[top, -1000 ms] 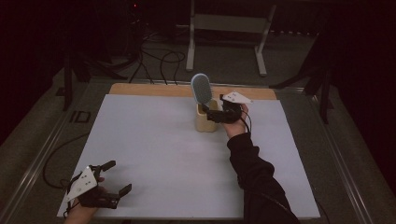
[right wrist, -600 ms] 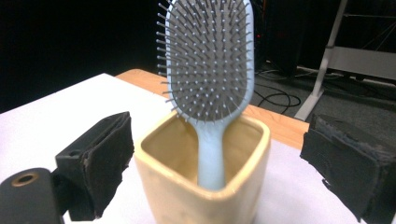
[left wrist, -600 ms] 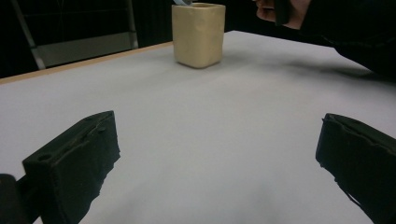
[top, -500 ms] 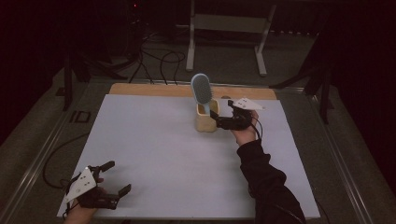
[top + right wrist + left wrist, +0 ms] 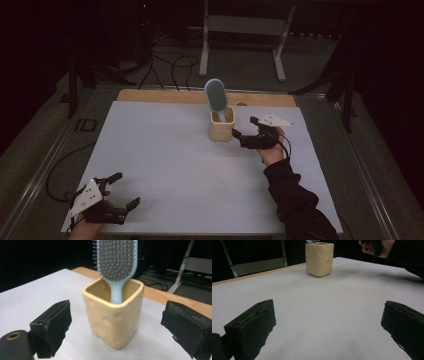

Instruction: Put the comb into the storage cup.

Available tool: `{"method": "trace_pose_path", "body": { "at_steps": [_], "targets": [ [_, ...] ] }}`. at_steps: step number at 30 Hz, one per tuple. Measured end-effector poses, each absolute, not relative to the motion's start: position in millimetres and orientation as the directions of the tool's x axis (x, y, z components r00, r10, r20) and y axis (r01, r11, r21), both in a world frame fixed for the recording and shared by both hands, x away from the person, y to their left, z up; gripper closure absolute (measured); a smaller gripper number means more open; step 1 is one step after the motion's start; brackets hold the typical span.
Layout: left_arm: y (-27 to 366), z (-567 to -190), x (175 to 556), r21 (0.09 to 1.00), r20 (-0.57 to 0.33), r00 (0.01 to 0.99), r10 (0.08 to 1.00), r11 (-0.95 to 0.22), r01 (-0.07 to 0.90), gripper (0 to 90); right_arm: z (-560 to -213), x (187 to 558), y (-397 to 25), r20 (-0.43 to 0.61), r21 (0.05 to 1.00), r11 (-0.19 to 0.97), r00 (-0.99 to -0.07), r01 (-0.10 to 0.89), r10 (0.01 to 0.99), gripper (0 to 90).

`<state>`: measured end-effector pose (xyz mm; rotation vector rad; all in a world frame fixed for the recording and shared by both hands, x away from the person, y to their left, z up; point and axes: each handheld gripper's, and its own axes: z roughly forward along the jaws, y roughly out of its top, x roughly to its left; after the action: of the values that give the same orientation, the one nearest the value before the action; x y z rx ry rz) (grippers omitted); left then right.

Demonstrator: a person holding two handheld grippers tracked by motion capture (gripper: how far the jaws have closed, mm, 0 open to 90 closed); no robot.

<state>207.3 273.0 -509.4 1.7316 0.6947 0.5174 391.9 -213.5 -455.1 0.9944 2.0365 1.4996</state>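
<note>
High view: the yellow cup (image 5: 222,126) stands upper centre on the tabletop (image 5: 165,165), a blue hairbrush (image 5: 216,97) upright inside; the right hand-held gripper (image 5: 243,135) sits just right of it, spread.

Left gripper view: the left hand-held gripper (image 5: 329,327), spread and empty, rests low in frame.

Right gripper view: both jaws flank the cup; judged best, withdraw straight without nudging it.

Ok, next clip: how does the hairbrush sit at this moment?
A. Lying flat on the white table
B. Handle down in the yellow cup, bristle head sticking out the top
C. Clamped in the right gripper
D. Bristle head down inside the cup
B: the hairbrush stands with its handle inside the yellow cup and its head above the rim, while the right gripper is open beside the cup, touching neither.
</note>
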Motion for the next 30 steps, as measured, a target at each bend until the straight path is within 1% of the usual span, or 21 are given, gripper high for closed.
{"method": "trace_pose_path", "body": {
  "at_steps": [22,30],
  "targets": [
    [273,-509,207,0.965,-0.008,0.728,0.686,-0.184,0.184,0.0,-457,351,-245,0.092,0.941,0.164,-0.687,0.297,0.721,8.7],
    [273,-509,207,0.966,-0.009,0.727,0.686,-0.183,0.184,0.0,-462,335,-260,0.075,0.941,0.176,-0.683,0.291,0.726,8.7]
  ]
}}
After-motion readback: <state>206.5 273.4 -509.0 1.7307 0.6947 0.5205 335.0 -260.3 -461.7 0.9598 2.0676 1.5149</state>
